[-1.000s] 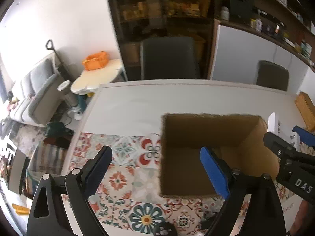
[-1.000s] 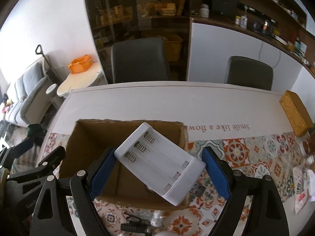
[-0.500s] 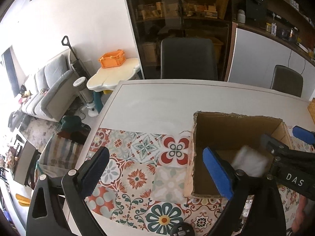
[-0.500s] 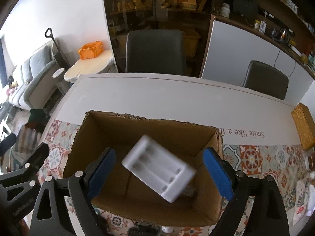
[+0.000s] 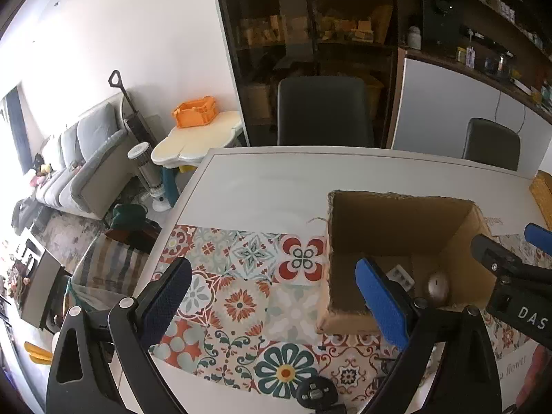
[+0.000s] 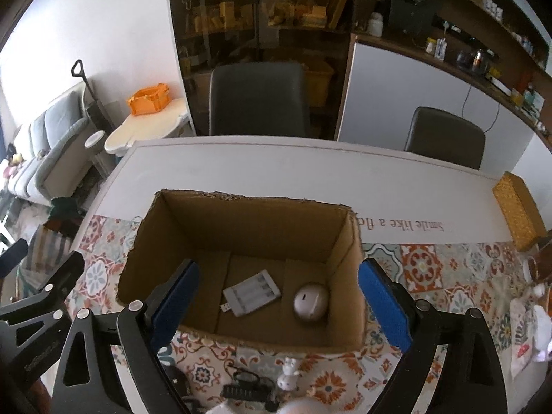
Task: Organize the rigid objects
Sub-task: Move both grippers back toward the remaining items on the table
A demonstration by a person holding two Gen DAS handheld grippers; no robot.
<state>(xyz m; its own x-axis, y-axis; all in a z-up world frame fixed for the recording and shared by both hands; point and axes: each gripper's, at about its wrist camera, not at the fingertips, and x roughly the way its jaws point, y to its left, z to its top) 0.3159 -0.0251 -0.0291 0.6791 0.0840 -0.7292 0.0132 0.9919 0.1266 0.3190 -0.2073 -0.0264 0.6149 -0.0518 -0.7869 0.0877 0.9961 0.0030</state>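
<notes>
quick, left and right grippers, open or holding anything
Left gripper: open, holding nothing.
Right gripper: open, holding nothing, above the cardboard box; the battery charger lies inside.

Left gripper [image 5: 272, 296], right gripper [image 6: 277, 302]: jaws spread wide, nothing held.

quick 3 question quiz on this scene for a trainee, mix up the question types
1. True or false: the right gripper holds the white charger.
2. Which lies in the box beside the charger? A) a round silver object B) an orange crate C) a woven yellow box
3. Fill in: both grippers have their fingers ____.

Key:
1. False. The charger lies flat on the box floor, and the right gripper's blue fingers are spread with nothing between them.
2. A, the round silver object.
3. Open. The left gripper is also empty, above the tablecloth.
</notes>
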